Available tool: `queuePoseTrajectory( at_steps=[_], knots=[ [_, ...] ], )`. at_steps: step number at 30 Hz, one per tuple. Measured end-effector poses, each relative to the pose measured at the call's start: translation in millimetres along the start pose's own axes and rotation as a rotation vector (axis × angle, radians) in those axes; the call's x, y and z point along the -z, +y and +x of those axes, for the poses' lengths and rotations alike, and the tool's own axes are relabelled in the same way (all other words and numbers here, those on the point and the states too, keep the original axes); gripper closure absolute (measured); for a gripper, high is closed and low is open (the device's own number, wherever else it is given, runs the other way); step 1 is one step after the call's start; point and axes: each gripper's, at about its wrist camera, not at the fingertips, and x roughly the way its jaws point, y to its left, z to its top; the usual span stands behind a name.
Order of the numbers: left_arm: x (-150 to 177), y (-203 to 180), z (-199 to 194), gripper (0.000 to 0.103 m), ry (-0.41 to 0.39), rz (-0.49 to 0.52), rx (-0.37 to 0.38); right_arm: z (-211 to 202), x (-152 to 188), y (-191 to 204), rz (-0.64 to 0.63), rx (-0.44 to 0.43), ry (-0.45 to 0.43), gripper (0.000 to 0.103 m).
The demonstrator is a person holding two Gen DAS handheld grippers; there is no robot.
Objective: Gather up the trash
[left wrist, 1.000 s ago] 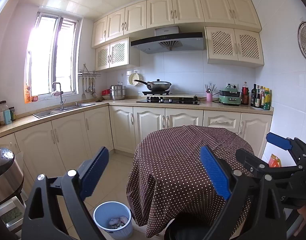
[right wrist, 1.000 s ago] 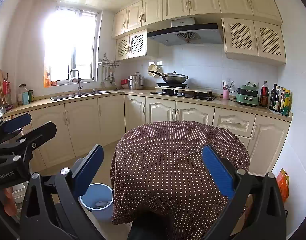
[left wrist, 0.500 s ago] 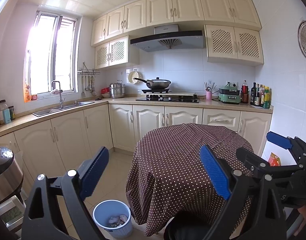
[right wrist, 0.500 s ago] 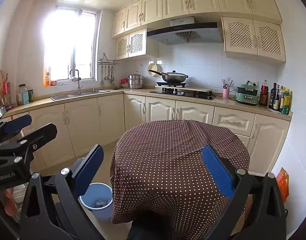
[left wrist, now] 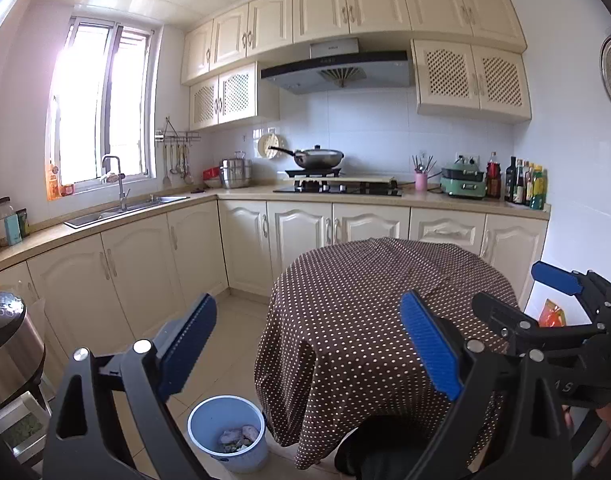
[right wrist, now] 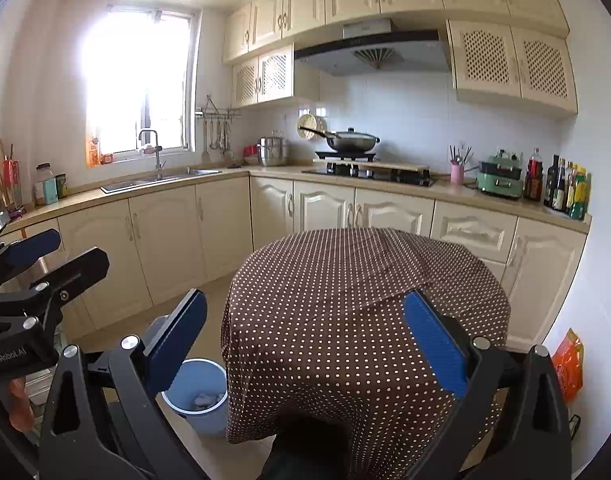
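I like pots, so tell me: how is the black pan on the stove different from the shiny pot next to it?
The black pan is wide and shallow with a long handle sticking out to the left; the shiny pot is tall, stacked in tiers, with no long handle showing. The pan is dark and sits on the stove burner; the pot is bright silver steel and stands on the countertop in the corner. Both have lids on.

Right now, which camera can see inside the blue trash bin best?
The left wrist view: the blue bin shows its whole rim and the trash inside. In the right wrist view, one of the gripper's fingers and the tablecloth cover part of it.
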Motion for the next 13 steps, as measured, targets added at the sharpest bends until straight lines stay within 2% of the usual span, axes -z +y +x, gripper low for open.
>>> queuePoseTrajectory(
  at_steps=[13],
  knots=[
    [13.3, 18.5, 82.8, 0.012, 0.154, -0.036, -0.037, 80.4, -2.2, -33.3, -0.008, 0.028, 0.128, 0.007]
  ],
)
